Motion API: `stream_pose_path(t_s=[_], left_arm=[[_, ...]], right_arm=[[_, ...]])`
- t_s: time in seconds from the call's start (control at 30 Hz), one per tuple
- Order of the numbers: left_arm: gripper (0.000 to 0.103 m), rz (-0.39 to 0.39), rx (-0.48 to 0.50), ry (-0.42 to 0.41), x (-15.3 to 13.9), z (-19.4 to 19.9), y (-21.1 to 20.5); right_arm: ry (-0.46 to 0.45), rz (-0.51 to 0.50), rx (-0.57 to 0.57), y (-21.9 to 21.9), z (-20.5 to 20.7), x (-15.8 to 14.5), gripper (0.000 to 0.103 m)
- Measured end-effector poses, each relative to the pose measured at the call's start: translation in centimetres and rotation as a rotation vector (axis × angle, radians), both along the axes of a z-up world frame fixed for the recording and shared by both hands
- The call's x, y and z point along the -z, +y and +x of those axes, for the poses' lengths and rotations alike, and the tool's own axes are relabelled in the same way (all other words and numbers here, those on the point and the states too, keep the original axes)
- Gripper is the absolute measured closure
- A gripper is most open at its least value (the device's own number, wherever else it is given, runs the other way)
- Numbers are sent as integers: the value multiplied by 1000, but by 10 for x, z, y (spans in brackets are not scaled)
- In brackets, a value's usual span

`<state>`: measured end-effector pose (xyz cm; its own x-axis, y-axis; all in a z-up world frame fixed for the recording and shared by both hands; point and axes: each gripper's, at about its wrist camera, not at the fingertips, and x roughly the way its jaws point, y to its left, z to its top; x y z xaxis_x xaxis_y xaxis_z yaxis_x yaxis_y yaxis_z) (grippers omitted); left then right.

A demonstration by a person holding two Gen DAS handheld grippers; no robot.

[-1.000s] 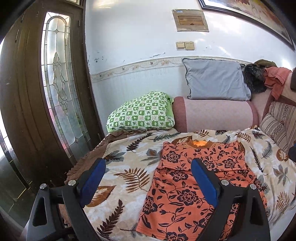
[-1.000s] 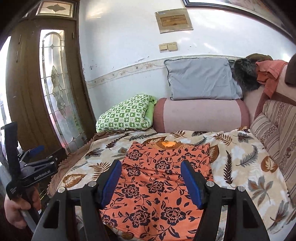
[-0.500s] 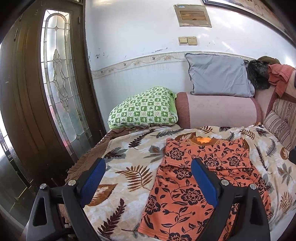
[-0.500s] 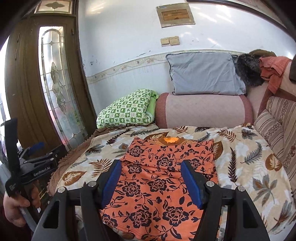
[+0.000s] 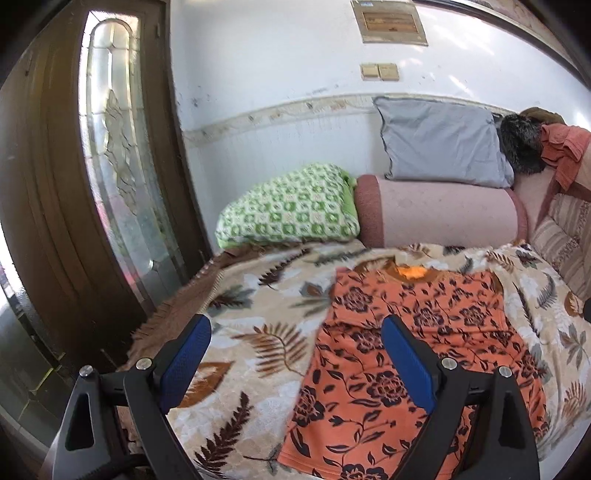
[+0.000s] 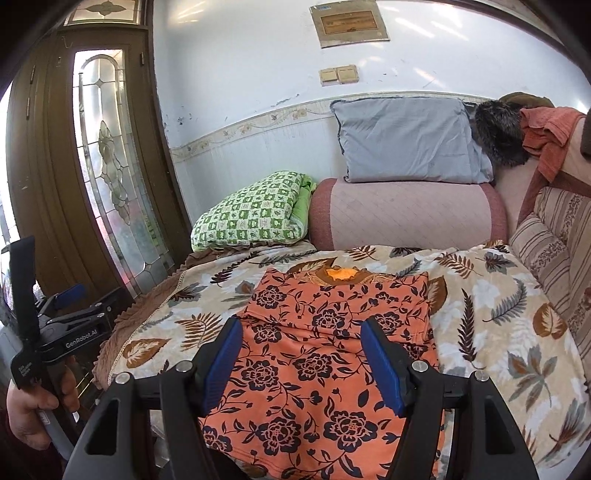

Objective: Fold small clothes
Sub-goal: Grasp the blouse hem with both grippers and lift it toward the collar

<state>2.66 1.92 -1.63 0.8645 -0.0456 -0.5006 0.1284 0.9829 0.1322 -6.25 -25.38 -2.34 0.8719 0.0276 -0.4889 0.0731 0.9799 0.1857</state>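
Setting: a lived-in room of a home, sitting or sleeping area. Evidence: a daybed or sofa covered by a leaf-print blanket [image 6: 480,306], with a green checked pillow [image 6: 251,214], a pink bolster [image 6: 406,214] and a grey cushion [image 6: 406,140] stacked against a white wall with a patterned border strip [image 6: 240,129]. Further domestic signs: a dark wooden door with a leaded-glass panel [image 6: 107,166], a pair of wall switches [image 6: 338,75], a small framed plaque [image 6: 349,24], and clothes [image 6: 546,133] heaped on the sofa's far corner.
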Motion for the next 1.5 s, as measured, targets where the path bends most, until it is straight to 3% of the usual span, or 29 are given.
stream_pose_path(t_s=[0.07, 0.2, 0.33, 0.47, 0.6, 0.67, 0.7, 0.73, 0.9, 1.0, 1.07, 1.1, 1.13, 1.17, 1.2, 1.33, 1.43, 1.5], left_arm=[[9, -25, 7, 60, 14, 9, 8], [10, -57, -1, 251, 78, 30, 40], [10, -71, -51, 415, 144, 35, 74], [10, -145, -66, 522, 186, 30, 97], [11, -257, -39, 543, 201, 31, 106], [31, -295, -3, 536, 204, 36, 103], [48, -303, 11, 545, 206, 40, 102], [56, -317, 24, 560, 209, 45, 101], [54, -345, 39, 552, 214, 53, 97], [24, -352, 70, 590, 222, 60, 94], [25, -340, 75, 613, 230, 64, 91], [26, -342, 83, 610, 231, 64, 90], [41, -350, 98, 602, 231, 63, 90], [53, -352, 119, 595, 231, 63, 88], [73, -349, 140, 601, 231, 63, 85], [76, -310, 180, 613, 233, 65, 75], [69, -331, 186, 639, 234, 69, 74], [69, -340, 186, 646, 233, 70, 74]], right_arm=[[18, -8, 10, -7, 1, 5, 33], [81, -11, 66, -42, -3, 25, 33], [196, 71, 190, -105, -16, 70, 33], [313, 255, 300, -168, -36, 138, 33], [365, 491, 276, -194, -45, 189, 33], [370, 555, 240, -192, -43, 203, 33], [378, 564, 230, -189, -41, 207, 33], [393, 571, 220, -185, -37, 213, 33], [450, 577, 223, -166, -24, 236, 33], [467, 554, 220, -158, -21, 243, 36], [482, 498, 222, -151, -19, 241, 45], [493, 473, 223, -149, -18, 239, 57], [504, 453, 214, -145, -16, 238, 70], [508, 443, 207, -142, -16, 236, 72], [509, 419, 205, -138, -15, 233, 72], [554, 356, 213, -130, -10, 234, 71], [588, 357, 231, -129, -8, 238, 69], [602, 331, 217, -127, -4, 238, 67]])
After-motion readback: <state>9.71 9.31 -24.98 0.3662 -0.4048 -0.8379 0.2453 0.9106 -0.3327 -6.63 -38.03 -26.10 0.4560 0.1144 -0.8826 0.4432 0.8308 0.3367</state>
